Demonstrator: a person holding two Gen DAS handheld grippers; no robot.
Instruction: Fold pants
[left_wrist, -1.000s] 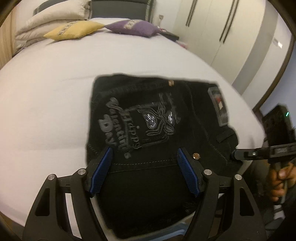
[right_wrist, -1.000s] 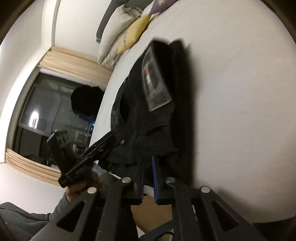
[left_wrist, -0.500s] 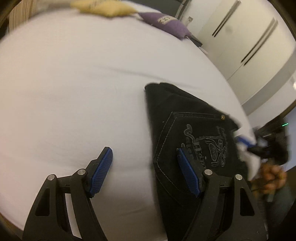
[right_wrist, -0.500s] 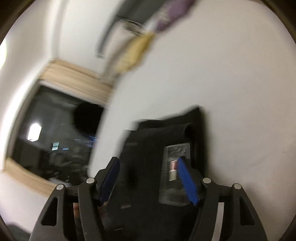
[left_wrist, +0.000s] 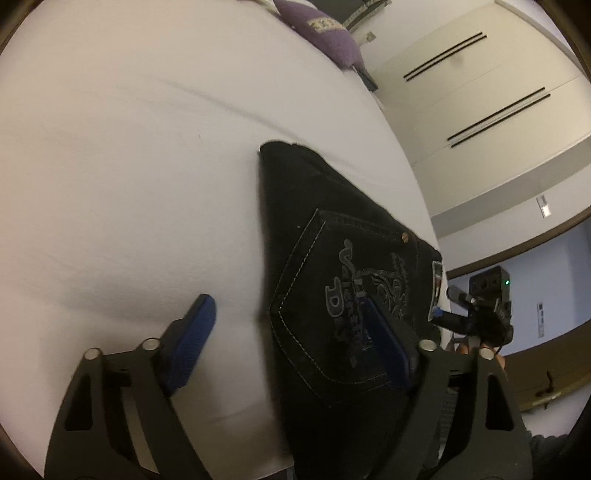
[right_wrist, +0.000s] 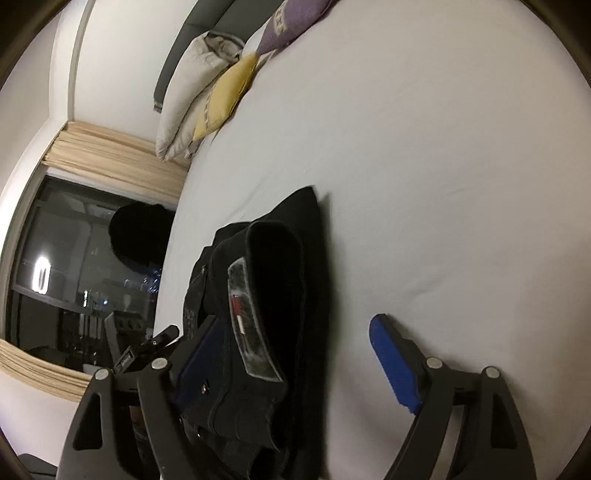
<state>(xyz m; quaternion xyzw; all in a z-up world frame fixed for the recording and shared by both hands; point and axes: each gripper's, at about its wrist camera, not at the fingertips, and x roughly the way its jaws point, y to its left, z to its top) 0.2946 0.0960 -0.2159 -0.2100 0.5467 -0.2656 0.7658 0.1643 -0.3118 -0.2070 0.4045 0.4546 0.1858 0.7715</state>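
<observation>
Folded black pants (left_wrist: 332, 280) lie on the white bed (left_wrist: 129, 166). The left gripper (left_wrist: 291, 343) and right gripper (right_wrist: 291, 354) both hang released, grasping nothing, fingers spread over the pants' edge.

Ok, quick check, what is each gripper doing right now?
Left gripper: open, holding nothing, over the pants.
Right gripper: open, holding nothing, over the pants.

Dim warm indoor light, fisheye-warped edges, slight blur
</observation>
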